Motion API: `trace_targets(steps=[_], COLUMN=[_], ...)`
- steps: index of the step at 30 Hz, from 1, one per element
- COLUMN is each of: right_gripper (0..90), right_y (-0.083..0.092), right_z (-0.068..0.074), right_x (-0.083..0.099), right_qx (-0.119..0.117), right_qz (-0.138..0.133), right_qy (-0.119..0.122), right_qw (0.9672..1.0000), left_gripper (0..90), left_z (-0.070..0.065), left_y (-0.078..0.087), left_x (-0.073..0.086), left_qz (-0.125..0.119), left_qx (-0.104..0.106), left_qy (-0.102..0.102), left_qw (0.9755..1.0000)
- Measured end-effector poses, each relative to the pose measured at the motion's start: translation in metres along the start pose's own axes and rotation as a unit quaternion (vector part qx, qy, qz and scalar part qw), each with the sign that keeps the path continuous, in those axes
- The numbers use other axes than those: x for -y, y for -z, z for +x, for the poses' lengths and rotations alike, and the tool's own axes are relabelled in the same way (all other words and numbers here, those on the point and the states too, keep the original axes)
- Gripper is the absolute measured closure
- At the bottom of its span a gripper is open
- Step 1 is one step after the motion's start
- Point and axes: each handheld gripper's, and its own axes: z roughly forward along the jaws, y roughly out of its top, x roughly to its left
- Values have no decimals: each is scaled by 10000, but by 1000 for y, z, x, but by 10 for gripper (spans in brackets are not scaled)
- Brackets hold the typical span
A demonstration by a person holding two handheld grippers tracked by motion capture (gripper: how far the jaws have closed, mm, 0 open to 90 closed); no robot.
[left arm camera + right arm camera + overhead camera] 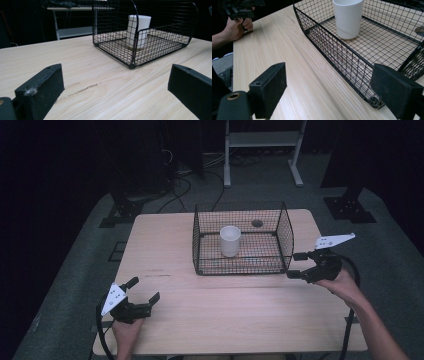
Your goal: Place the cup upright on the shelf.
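**A:** We see a white cup [230, 240] standing upright inside a black wire basket [285, 232] at the far middle of the pale wood worktop [240, 315]. Our right gripper [295, 265] hovers just beside the basket's right front corner, jaws spread, nothing between them.

**B:** And our left gripper [145, 294] sits near the worktop's front left, well apart from the basket, jaws likewise spread wide and empty.

**A:** We judge the basket light but stiff: thin welded wire in a fine grid, rounded corners, a thicker rim. The rim or a corner post looks like the best hold; the mesh itself could slip between the pads.

**B:** The cup is smooth, matte and slightly tapered, probably plastic or ceramic; we cannot tell which. Loose in the basket, it might topple if the basket is tilted or jerked.

**A:** So we would lift level, one gripper to each side wall.
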Motion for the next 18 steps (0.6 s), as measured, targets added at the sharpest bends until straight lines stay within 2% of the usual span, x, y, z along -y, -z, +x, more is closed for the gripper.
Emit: trace_targets(steps=[10,18], right_gripper=[126,126], right_y=[5,4], right_z=[0,0], right_x=[5,17], right_qx=[34,38], right_qz=[6,33], right_qy=[-23,-116], right_qw=[10000,9999], left_gripper=[0,0], left_z=[0,0], left_y=[0,0], left_x=[0,0], left_qz=[6,5], left_qx=[-3,-8], left_qy=[-8,-9], left_qw=[10000,10000])
